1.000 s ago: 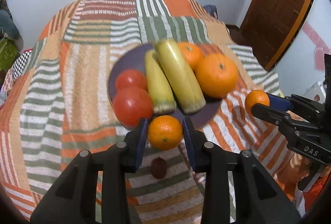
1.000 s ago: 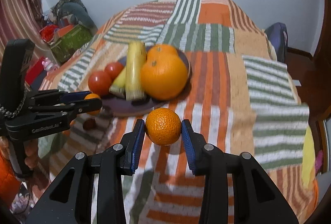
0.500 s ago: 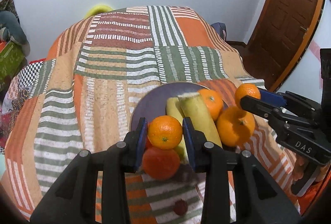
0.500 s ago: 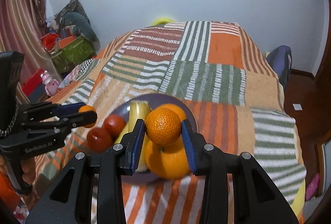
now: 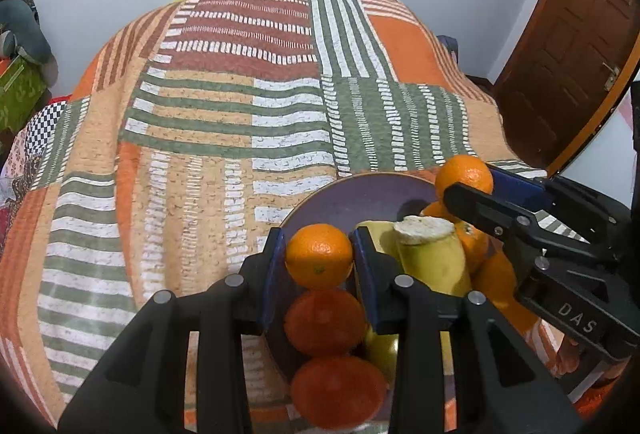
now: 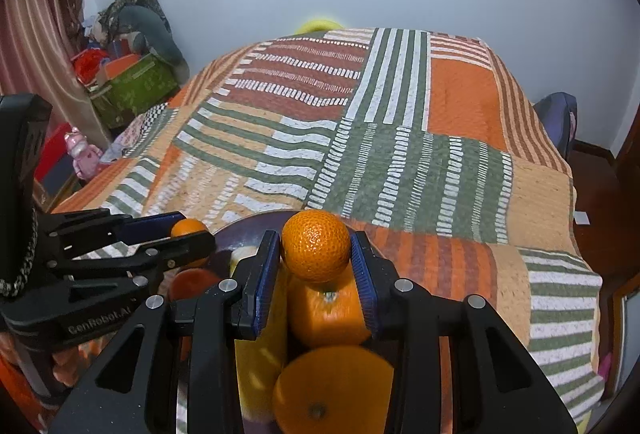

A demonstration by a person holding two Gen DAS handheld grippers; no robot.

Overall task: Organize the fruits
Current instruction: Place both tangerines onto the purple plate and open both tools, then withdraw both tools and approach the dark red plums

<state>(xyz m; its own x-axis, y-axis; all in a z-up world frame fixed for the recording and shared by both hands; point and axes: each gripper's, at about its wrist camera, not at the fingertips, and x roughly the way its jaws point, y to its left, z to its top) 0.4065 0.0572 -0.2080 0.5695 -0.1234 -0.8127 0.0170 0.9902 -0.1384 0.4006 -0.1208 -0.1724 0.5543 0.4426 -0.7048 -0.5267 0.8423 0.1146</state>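
Each gripper (image 5: 319, 260) (image 6: 315, 254) squeezes a small orange (image 5: 319, 255) (image 6: 315, 251) by its sides (round, a bit soft, rolls easily) above the plate (image 5: 352, 193).

- My left gripper (image 5: 319, 261) points steeply down, its blue pads (image 5: 272, 274) pressed on both sides of a small mandarin (image 5: 319, 255).
- My right gripper (image 6: 315, 254) tilts down just to its right, jaws likewise clamped on a second mandarin (image 6: 315, 251).
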